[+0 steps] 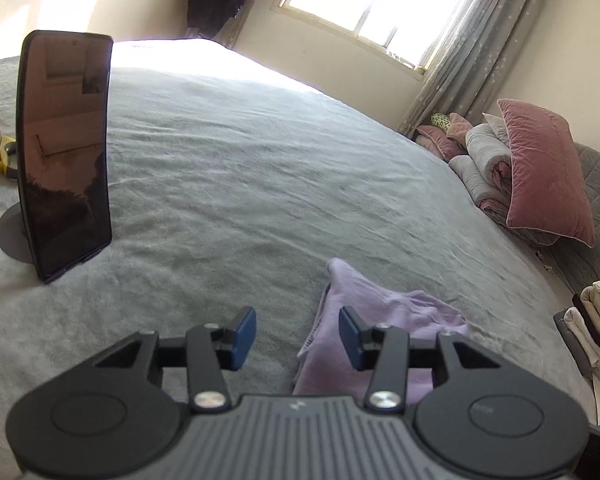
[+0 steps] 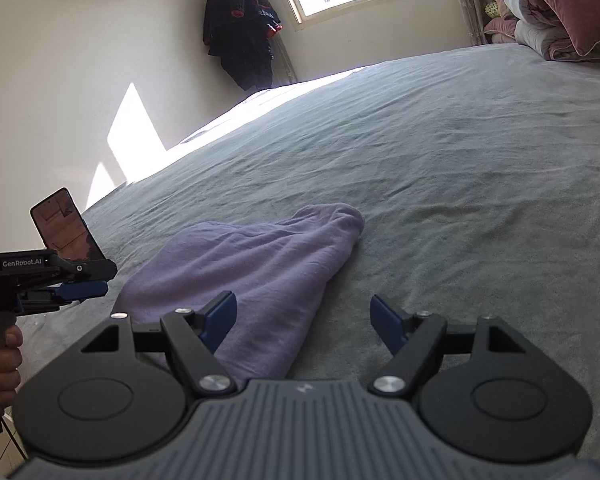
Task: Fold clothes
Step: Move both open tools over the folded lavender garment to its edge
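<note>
Lilac garment lies bunched on the grey bedsheet, one narrow end trailing away toward the window. Right gripper spread wide above its near edge, nothing pinched; left gripper partly spread beside it, jaws bare (one pad over the cloth, contact unclear). Phone propped upright on a stand, well apart.
</note>
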`<state>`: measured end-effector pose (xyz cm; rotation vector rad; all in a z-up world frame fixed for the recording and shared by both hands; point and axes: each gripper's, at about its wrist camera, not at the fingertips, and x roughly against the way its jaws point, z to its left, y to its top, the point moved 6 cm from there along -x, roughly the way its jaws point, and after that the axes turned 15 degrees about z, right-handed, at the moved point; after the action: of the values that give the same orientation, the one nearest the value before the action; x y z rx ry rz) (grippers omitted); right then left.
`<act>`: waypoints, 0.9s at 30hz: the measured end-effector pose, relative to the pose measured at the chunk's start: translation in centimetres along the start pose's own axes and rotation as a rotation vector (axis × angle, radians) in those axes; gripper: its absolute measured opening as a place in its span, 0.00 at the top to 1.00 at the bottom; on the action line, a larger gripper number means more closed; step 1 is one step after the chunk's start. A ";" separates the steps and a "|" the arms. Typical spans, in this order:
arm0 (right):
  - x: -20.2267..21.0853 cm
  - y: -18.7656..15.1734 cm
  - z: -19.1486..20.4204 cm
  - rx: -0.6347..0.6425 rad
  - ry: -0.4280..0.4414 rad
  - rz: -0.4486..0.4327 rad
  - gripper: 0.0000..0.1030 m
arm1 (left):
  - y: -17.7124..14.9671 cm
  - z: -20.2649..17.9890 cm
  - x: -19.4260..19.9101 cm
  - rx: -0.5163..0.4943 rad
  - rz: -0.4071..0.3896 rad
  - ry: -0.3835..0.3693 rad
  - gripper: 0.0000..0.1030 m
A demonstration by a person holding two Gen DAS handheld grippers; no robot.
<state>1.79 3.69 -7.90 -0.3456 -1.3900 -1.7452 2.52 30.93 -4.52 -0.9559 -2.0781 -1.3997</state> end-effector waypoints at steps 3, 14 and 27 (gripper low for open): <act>0.0 1.0 0.5 0.035 -0.017 -0.025 0.29 | 1.6 -2.8 -1.1 -0.085 -0.008 0.003 0.57; -2.6 2.5 2.1 0.209 -0.069 -0.023 0.79 | 0.9 -3.9 -8.1 -0.249 0.021 0.128 0.97; -4.8 3.0 2.0 0.228 -0.109 0.014 0.72 | 1.9 -2.2 -5.3 -0.131 -0.093 0.042 0.92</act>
<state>6.34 7.56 -8.45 -0.3277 -1.6430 -1.5562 7.35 27.79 -6.22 -0.8819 -2.0444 -1.6070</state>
